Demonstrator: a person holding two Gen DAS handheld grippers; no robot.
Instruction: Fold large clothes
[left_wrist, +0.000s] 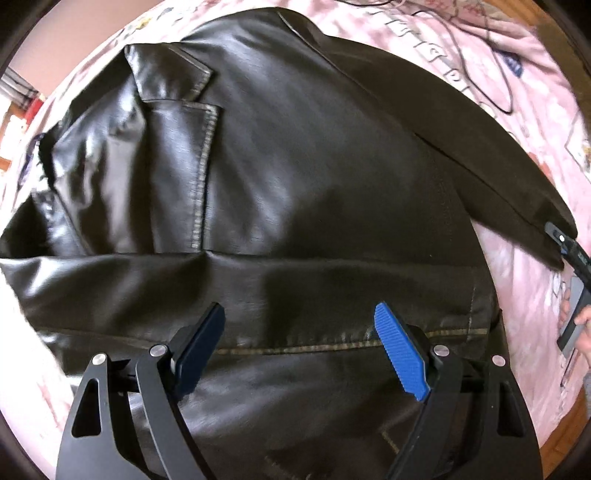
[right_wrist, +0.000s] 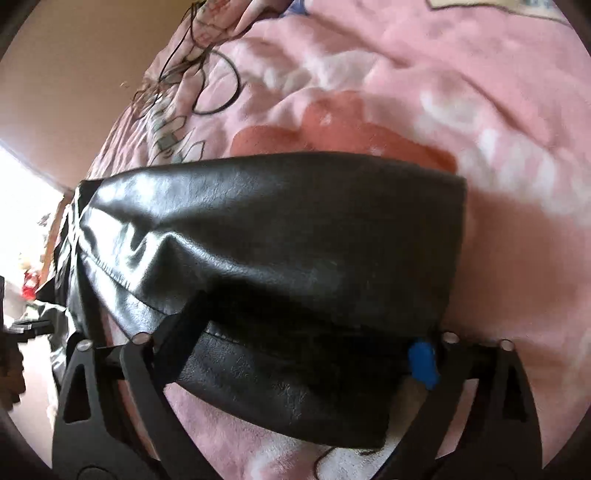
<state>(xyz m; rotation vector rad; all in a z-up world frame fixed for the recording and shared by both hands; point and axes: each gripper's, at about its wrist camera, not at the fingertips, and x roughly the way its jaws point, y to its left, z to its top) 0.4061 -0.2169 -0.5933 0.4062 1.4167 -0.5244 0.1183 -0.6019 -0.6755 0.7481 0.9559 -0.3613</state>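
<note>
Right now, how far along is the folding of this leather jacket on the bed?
Early. Done: the dark leather jacket lies spread on the pink blanket, one sleeve apparently folded across its body. In hand: the right gripper is at the cuff of the other sleeve, apparently gripping it; the left gripper hovers open above the hem. Left: fold that sleeve in, then fold the body.

Black leather jacket (left_wrist: 295, 177) covers most of pink bedspread (left_wrist: 524, 266); bare strips only along its edges. Left gripper (left_wrist: 299, 325) hangs wide open above hem, nothing between fingers. Sleeve (right_wrist: 280, 236) fills right gripper (right_wrist: 295, 354) mouth. Black cable (left_wrist: 480, 66) loops across bedspread beyond collar. Open bedspread right of cuff.
</note>
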